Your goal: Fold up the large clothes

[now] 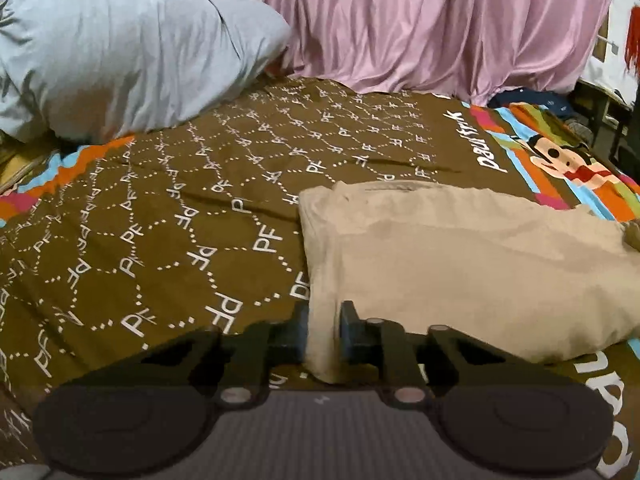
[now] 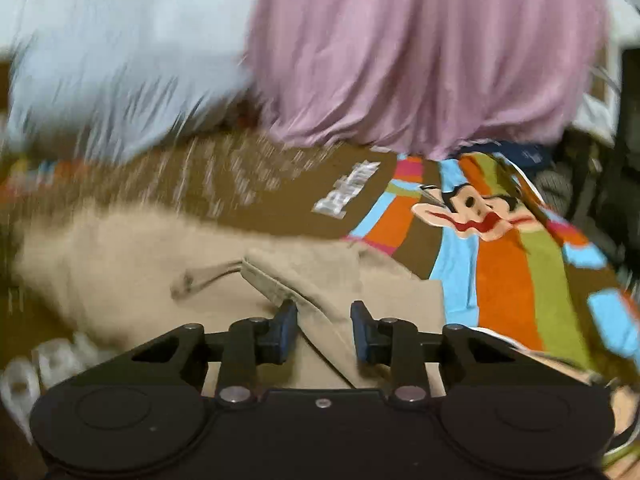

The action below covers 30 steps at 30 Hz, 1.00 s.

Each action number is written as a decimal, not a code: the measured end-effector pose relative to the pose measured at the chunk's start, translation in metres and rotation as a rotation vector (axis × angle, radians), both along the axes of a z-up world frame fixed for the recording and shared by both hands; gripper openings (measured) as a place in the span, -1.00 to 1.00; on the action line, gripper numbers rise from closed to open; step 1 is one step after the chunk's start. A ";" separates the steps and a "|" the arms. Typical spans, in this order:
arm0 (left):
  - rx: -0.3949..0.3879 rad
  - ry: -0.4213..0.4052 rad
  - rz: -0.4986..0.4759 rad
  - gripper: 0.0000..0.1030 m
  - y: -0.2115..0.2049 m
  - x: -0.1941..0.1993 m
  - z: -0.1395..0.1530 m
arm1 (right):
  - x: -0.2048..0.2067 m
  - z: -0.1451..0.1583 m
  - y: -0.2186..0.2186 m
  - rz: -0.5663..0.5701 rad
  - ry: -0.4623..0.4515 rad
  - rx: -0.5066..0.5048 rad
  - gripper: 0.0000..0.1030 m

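A beige garment [image 1: 460, 264] lies partly folded on a brown patterned bedspread [image 1: 160, 208]. In the left wrist view my left gripper [image 1: 324, 328] is shut on the garment's near left edge, a fold of cloth pinched between the pads. In the right wrist view, which is blurred, the same beige garment [image 2: 160, 272] spreads to the left, with a hemmed band [image 2: 276, 284] running toward my right gripper [image 2: 323, 330]. The right jaws stand apart around a fold of the cloth without pressing it.
A grey pillow [image 1: 120, 52] lies at the back left of the bed. A pink curtain [image 1: 432, 20] hangs behind the bed. The bedspread has a colourful striped border with a cartoon monkey [image 2: 480, 216] on the right. Dark clutter [image 1: 600, 120] sits past the bed's right edge.
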<state>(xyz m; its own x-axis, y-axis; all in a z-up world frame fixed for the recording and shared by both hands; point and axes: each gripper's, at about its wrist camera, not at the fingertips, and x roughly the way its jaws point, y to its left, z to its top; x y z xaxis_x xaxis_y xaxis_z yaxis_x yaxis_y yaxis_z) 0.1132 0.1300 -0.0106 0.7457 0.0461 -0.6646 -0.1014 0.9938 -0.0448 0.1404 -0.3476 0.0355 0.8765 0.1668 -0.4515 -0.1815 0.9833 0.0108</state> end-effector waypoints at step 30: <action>0.112 0.043 -0.001 -0.73 -0.014 -0.003 -0.008 | 0.026 -0.035 -0.060 -0.430 0.117 0.171 -0.22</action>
